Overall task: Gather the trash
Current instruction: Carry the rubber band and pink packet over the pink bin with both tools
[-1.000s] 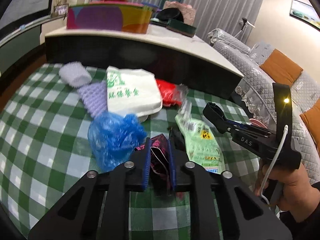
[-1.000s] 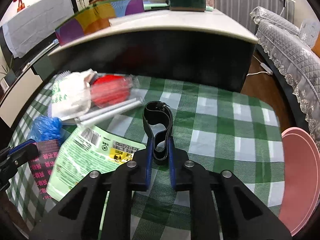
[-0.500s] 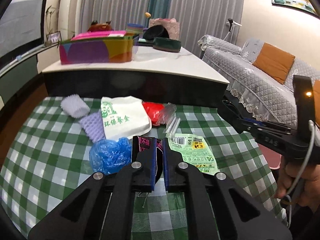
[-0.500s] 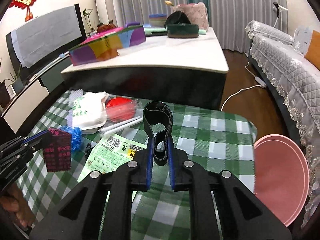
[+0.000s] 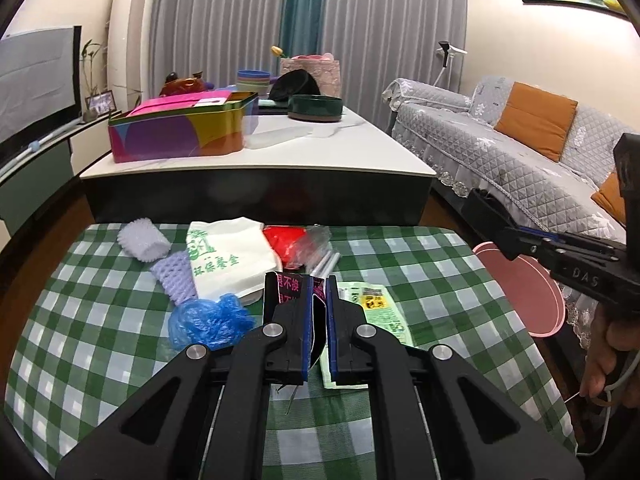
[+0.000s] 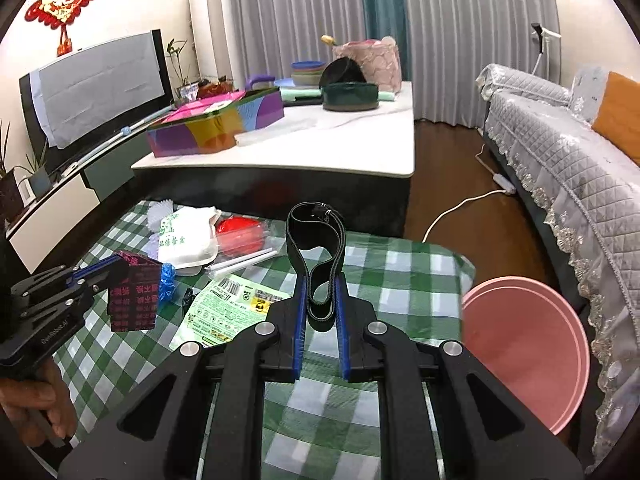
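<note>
My left gripper is shut on a dark wrapper with pink print, lifted above the checked cloth; the same wrapper hangs at the left of the right wrist view. My right gripper is shut on a black strap loop that stands up between its pads. On the green checked table lie a green-and-white packet, a blue plastic lump, a white bag with green print, a red piece in clear wrap, purple foam netting and white straws.
A pink round bin stands on the floor at the table's right edge. Behind the table is a white-topped low table with a colourful box and bowls. A grey sofa runs along the right; a cable lies on the floor.
Both grippers have risen from the cloth, each carrying its piece. The left jaws closed tighter on the wrapper. The pink bin has come into view.
</note>
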